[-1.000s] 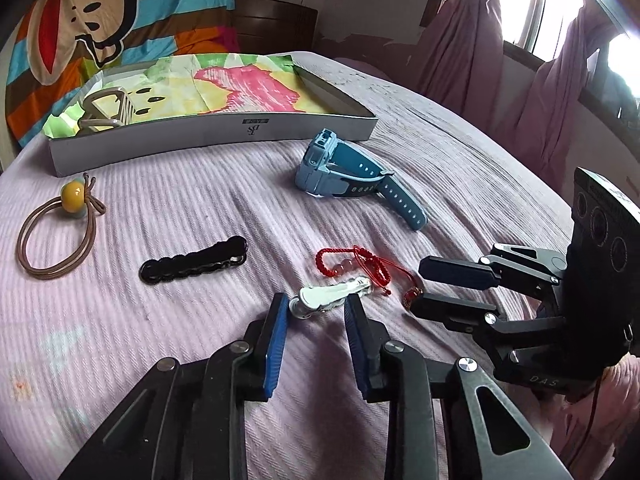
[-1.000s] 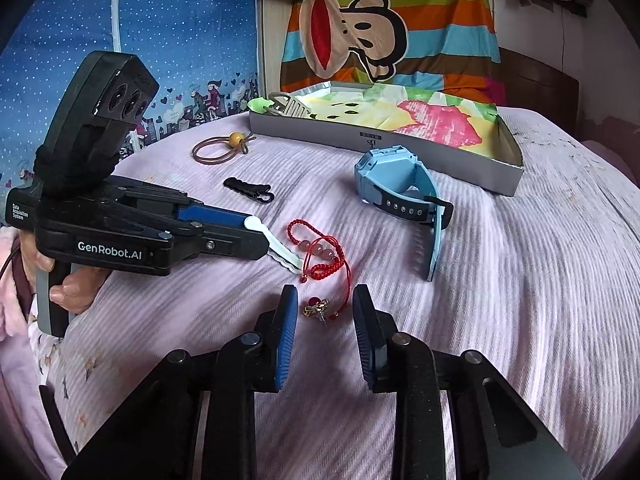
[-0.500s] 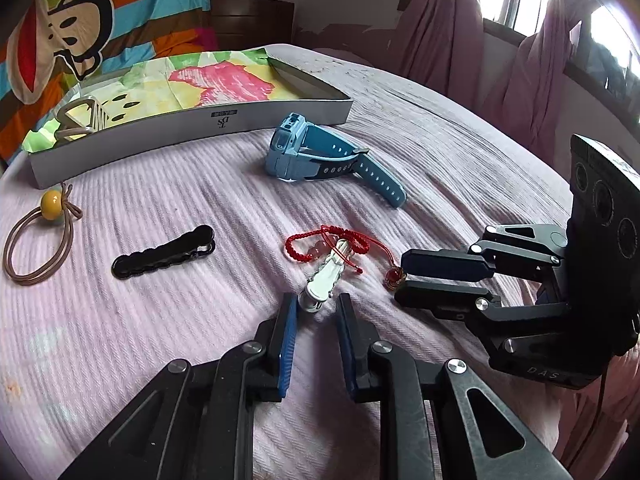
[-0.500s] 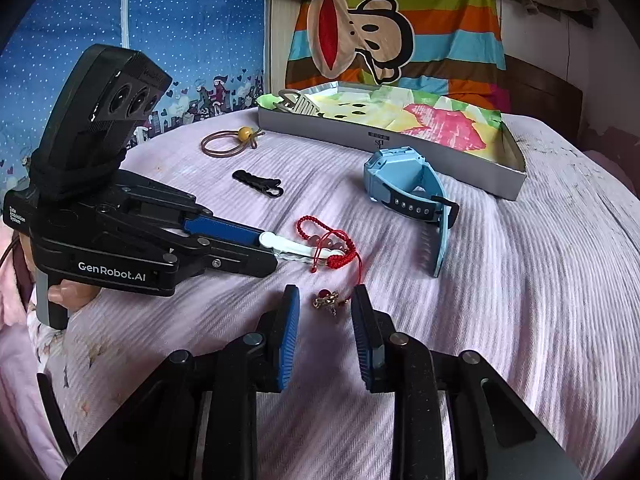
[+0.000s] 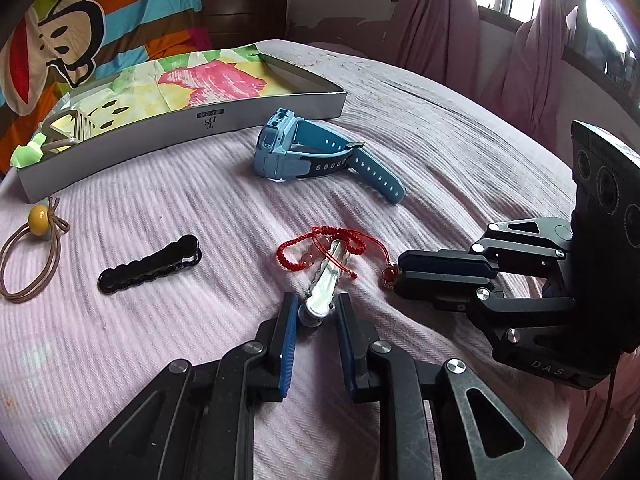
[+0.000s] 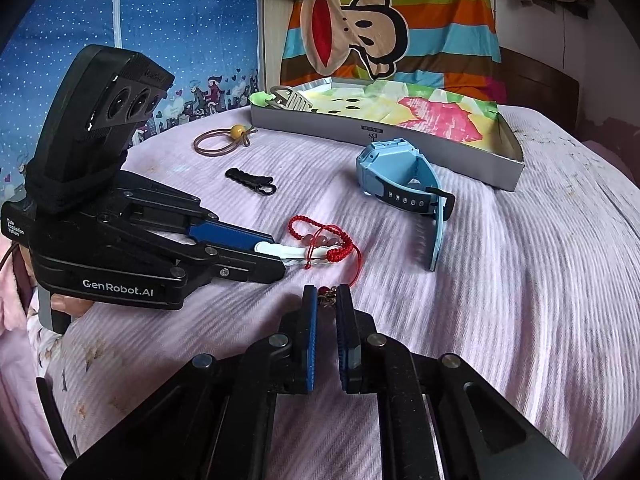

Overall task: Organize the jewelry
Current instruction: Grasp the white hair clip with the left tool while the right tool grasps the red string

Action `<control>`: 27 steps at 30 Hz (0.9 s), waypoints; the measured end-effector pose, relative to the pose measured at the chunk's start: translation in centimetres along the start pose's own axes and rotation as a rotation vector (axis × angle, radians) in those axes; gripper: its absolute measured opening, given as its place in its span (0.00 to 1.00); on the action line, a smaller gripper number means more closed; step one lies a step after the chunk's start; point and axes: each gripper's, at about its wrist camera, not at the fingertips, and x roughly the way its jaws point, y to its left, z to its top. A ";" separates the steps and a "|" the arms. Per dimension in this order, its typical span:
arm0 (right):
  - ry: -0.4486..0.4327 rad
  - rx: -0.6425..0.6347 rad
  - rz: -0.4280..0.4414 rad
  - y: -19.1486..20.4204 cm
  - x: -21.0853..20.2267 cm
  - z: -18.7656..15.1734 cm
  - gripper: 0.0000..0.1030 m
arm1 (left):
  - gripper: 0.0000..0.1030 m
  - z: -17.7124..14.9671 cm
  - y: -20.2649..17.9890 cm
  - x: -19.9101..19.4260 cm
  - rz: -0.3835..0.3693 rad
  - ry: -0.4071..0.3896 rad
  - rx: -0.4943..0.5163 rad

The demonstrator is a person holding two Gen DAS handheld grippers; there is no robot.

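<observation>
red cord bracelet [image 5: 320, 249] – beaded | left gripper [image 5: 315, 312] clamps white clip [image 5: 326, 284] | right gripper [image 6: 325, 300] pinches its charm

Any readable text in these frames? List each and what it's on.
"GenRobot.AI": side of the left tool.
"DAS": body of the right tool.
Logo, roughly "DS": front wall of the box; small line above it too blurred.
Small white label on the left tool's rear, left edge of the right wrist view: too small to read.
</observation>
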 end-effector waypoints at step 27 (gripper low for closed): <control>0.067 0.042 0.041 -0.5 1.4 0.3 0.03 | 0.16 -1.2 0.7 -2.2 0.071 -0.044 -0.107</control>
